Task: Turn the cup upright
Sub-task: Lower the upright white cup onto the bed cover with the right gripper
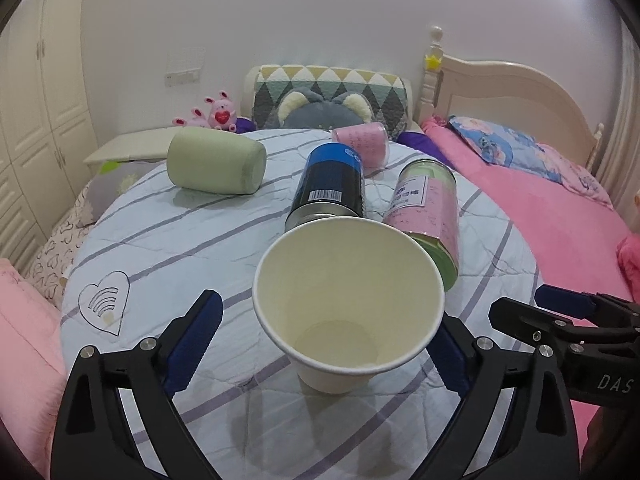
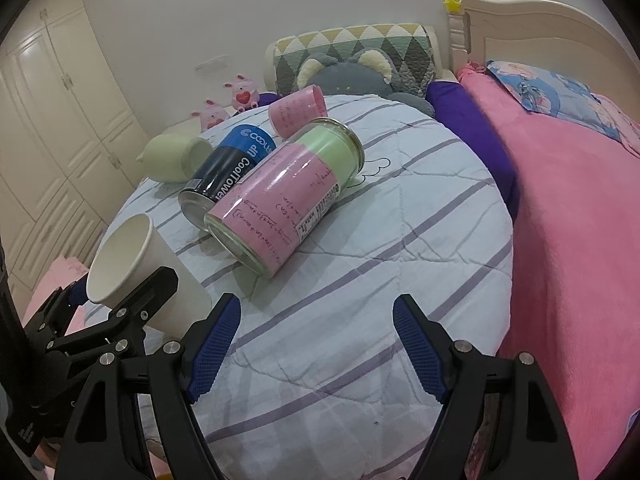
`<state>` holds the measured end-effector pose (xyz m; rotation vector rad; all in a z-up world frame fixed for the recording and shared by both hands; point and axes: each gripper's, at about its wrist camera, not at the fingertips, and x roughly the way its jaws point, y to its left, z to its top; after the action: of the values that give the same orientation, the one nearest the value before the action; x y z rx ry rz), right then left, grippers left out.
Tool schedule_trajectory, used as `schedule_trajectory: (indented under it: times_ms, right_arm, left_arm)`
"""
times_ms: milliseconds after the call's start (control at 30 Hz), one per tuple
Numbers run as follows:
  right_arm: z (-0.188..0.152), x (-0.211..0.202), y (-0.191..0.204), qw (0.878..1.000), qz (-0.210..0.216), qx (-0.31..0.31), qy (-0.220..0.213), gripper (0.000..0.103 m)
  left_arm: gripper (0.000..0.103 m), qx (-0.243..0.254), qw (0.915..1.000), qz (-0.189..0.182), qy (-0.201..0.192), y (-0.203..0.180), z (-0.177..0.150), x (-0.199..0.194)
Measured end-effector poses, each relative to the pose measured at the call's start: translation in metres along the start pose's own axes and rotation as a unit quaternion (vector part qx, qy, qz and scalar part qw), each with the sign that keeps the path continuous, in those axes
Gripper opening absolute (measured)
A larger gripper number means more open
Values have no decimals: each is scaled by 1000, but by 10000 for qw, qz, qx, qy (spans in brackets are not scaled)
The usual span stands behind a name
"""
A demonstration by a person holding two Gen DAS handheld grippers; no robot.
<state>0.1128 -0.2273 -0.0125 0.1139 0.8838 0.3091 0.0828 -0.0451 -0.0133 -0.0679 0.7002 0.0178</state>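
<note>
A white paper cup point(image 1: 348, 300) stands upright on the striped round table, mouth up, its empty inside showing. My left gripper point(image 1: 332, 344) is open, its blue-padded fingers point(image 1: 196, 340) spread on either side of the cup, apart from its wall. In the right wrist view the cup point(image 2: 136, 272) stands at the left, behind the left gripper's black finger point(image 2: 140, 300). My right gripper point(image 2: 316, 348) is open and empty over bare cloth to the right of the cup; it shows at the right edge of the left wrist view point(image 1: 560, 312).
Behind the cup lie a blue and black can point(image 1: 328, 184), a pink and green canister point(image 1: 428, 216), a pale green cup point(image 1: 216, 166) and a pink cup point(image 1: 362, 144), all on their sides. A pink bed point(image 1: 560, 216) is right of the table point(image 1: 160, 240).
</note>
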Motion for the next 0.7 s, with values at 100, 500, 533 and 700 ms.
schedule_trajectory:
  times_ms: [100, 500, 533, 700]
  right_arm:
    - [-1, -1, -1, 10000, -30, 16, -3, 80]
    - [-6, -20, 0, 9995, -160, 138, -215, 80]
    - [-7, -23, 1, 9994, -181, 145, -251, 80]
    - [-13, -41, 8, 9985, -255, 184, -454, 80]
  left_arm:
    - [97, -18, 10000, 4, 5, 0, 1, 0]
    - [101, -11, 9999, -127, -77, 1, 0, -15]
    - [101, 4, 9998, -148, -92, 1, 1, -18]
    - [102, 40, 9993, -307, -198, 1, 0, -33]
